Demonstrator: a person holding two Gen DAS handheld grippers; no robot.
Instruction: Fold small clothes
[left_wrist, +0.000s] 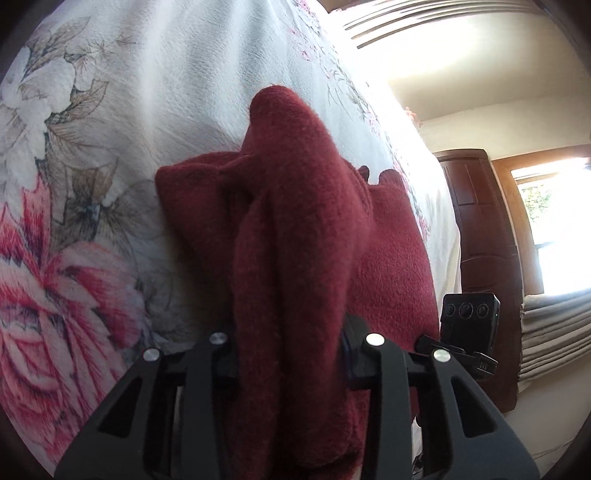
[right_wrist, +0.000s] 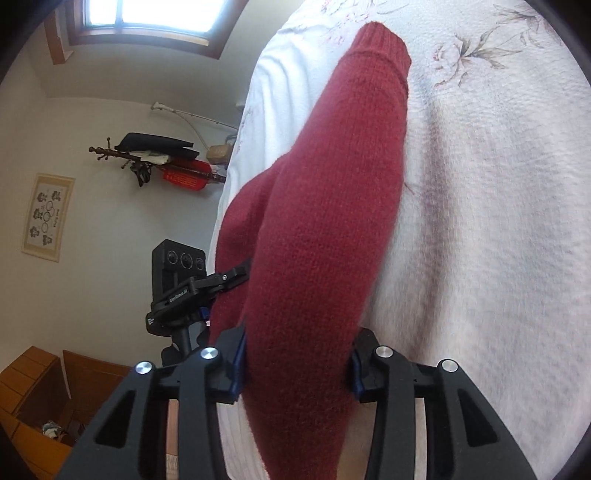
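Grippers (left_wrist: 290, 354) (right_wrist: 297, 363) gripping sweater (left_wrist: 295, 229) — floral bedspread (left_wrist: 92, 147), wardrobe (left_wrist: 484, 229)

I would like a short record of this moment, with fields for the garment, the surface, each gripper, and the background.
garment: dark red knitted sweater, partly bunched, ribbed cuff visible
surface: white bedspread with pink and beige flower print
left gripper: shut on a thick fold of the sweater
right gripper: shut on a sleeve-like part of the sweater
background: dark wooden wardrobe; framed picture on the wall
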